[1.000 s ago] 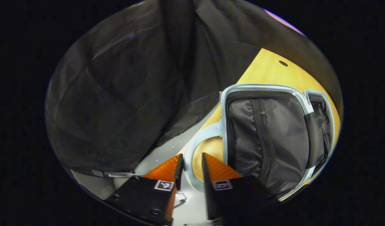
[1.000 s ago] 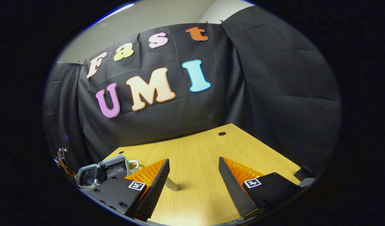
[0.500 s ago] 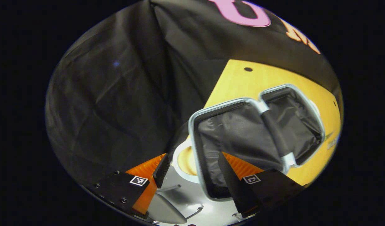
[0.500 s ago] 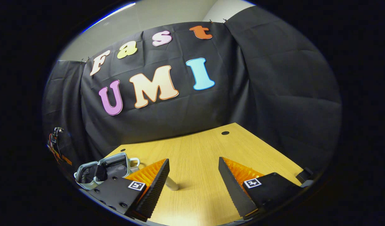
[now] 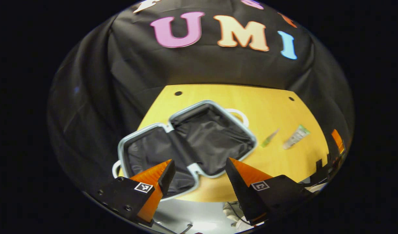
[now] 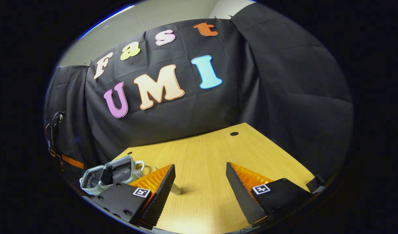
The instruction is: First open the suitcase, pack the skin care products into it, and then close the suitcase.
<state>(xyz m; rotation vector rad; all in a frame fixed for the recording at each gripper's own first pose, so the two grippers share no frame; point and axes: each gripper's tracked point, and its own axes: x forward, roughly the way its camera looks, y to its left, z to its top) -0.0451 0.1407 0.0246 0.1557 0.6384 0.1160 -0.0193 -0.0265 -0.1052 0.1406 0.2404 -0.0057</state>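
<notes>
The suitcase (image 5: 212,136) lies open flat on the wooden table (image 5: 277,104). Both halves show black lining inside a pale blue rim, with nothing in them. Right of it lie a slim green tube (image 5: 269,138) and a white-and-green tube (image 5: 295,137). My left gripper (image 5: 199,172) hangs open above the table's near edge, in front of the suitcase, holding nothing. My right gripper (image 6: 199,182) is open over bare table (image 6: 212,156), with the suitcase (image 6: 116,172) far to its left. A white tube end (image 6: 175,189) pokes out beside its left finger.
A white loop handle (image 5: 239,113) sticks out at the suitcase's far side. Black cloth walls close the table in behind and on both sides. Cable holes (image 5: 178,93) mark the table's far corners. Cables (image 6: 53,130) hang at the left. Pale floor (image 5: 199,217) lies below the near edge.
My left gripper opened from around the suitcase's loop handle, backed off and swung round to face across the table. The suitcase now lies fully open. The right gripper barely moved.
</notes>
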